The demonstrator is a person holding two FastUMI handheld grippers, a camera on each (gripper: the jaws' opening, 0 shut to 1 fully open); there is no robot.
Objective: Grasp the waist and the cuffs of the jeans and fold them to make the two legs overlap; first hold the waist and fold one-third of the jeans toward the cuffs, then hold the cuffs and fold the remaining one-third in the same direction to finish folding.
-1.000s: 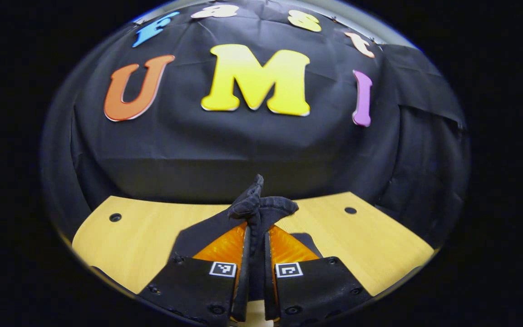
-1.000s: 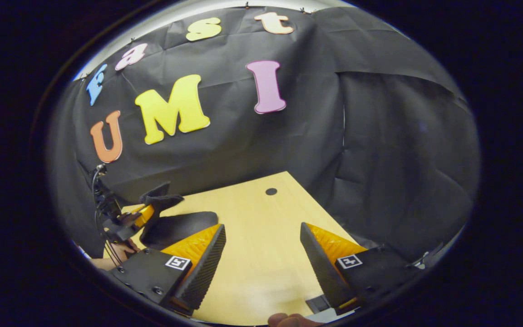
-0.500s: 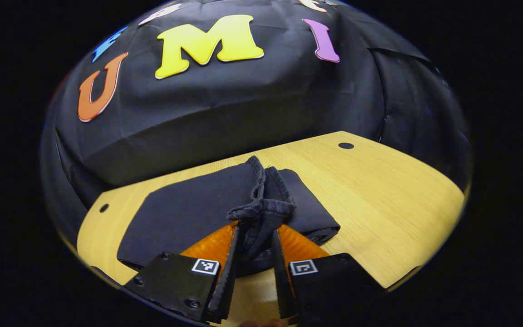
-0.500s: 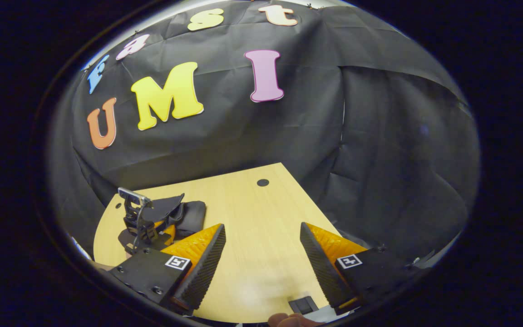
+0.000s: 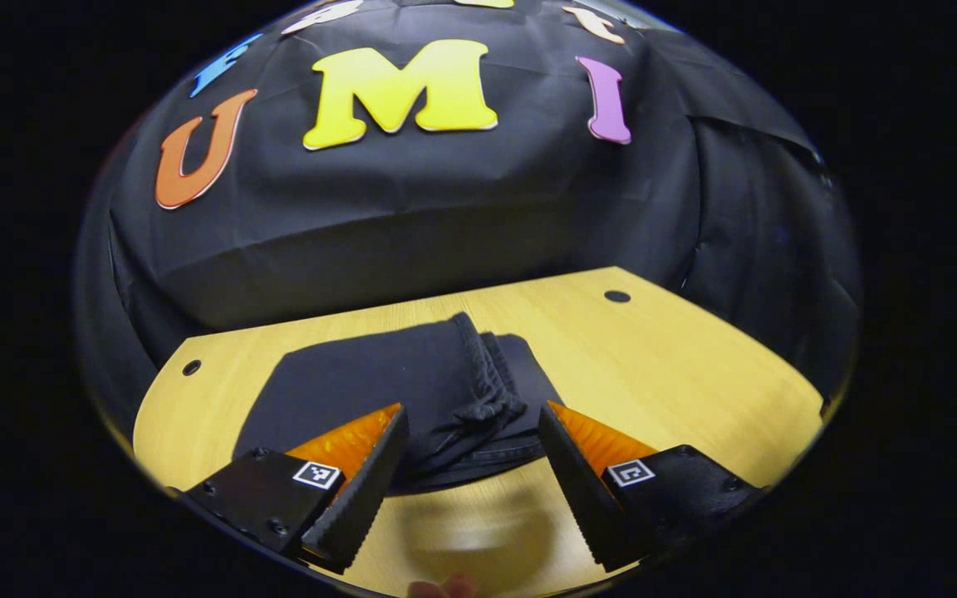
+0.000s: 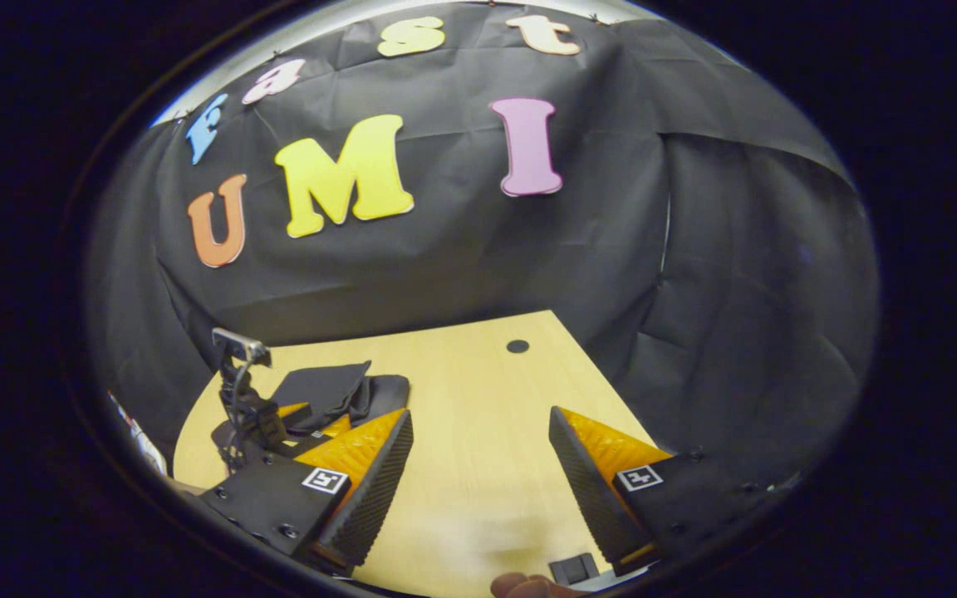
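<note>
Left tongs [image 5: 466, 448] stood with their fingers apart just in front of the folded dark jeans [image 5: 395, 390], touching no cloth, and the jeans lay flat on the wooden tabletop [image 5: 678, 390] with the frayed cuffs [image 5: 491, 399] on top, near the front edge of the bundle. Right tongs [image 6: 478, 465] were also spread wide, empty, over bare wood well apart from the jeans, which showed at the left side of the right gripper view.

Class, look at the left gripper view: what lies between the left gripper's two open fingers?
The folded jeans, their bunched cuffs there, resting on the table; the left gripper touches neither.
</note>
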